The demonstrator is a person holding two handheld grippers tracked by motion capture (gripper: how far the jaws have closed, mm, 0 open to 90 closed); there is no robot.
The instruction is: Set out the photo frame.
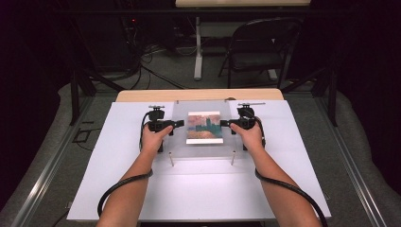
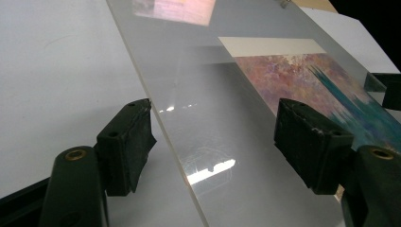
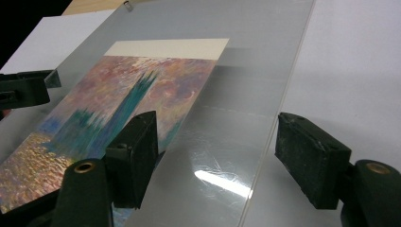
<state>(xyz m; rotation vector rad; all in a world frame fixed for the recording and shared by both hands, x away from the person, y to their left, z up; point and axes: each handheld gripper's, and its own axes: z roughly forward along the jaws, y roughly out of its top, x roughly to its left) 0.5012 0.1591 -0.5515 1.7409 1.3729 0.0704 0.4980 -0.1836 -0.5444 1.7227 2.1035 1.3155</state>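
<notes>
Left gripper (image 1: 177, 124) and right gripper (image 1: 223, 123) stand at opposite side edges of a clear acrylic sheet (image 1: 179, 142), one at each. Both have their jaws spread wide. In the left gripper view the sheet's edge (image 2: 161, 142) runs up between the two black pads (image 2: 127, 146) with daylight on either side. The right gripper view gives the same finding at the other edge (image 3: 265, 146): pads (image 3: 309, 158) apart, nothing pressed. Neither tool grips anything.

The sheet sits level near the far middle of the white board (image 1: 198, 194), raised on small metal standoff posts (image 1: 171, 160), two of which are plain at its near corners. Beneath it lies a painted print (image 1: 204, 127) with a cream margin strip, roughly centred between the grippers.

Judgement: the step in hand reads as either taking hold of the sheet at its two side edges or having just set it down; the frames do not settle which.

Recommendations for a sound hold:
- Seat each edge deep between the pads before closing, not on the pad tips; acrylic is slick and a shallow bite could slip.
- Close both sides together and keep the two hands at matching height, so the sheet does not tilt or bind on the posts.
- Lift straight up off the posts before any sideways travel.
- Keep the lower pads from touching the print, which appears loose and could shift.
</notes>
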